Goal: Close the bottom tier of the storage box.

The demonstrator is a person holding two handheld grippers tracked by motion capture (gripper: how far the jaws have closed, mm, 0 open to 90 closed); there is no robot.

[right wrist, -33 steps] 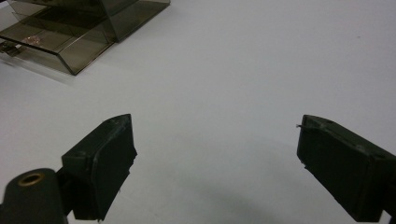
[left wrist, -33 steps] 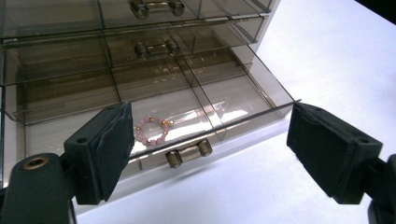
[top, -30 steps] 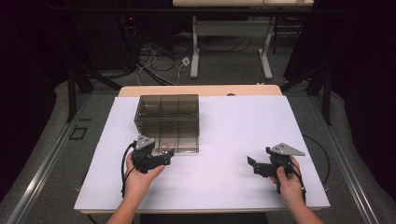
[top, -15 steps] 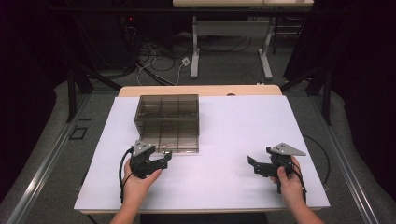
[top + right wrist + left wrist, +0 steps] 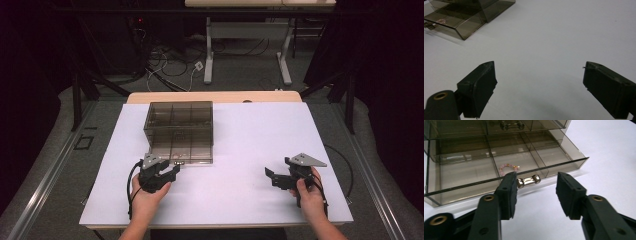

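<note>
On the white table [image 5: 240,150], both claws gape, left claw [image 5: 535,192] just closing toward the drawer handle [image 5: 529,181]

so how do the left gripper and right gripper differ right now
The left gripper sits at the pulled-out drawer, its jaws closing in toward the metal handle without gripping it. The right gripper rests apart from the organizer over bare white table, jaws spread wider with nothing between them. Both are black, hand-held and open.
</note>
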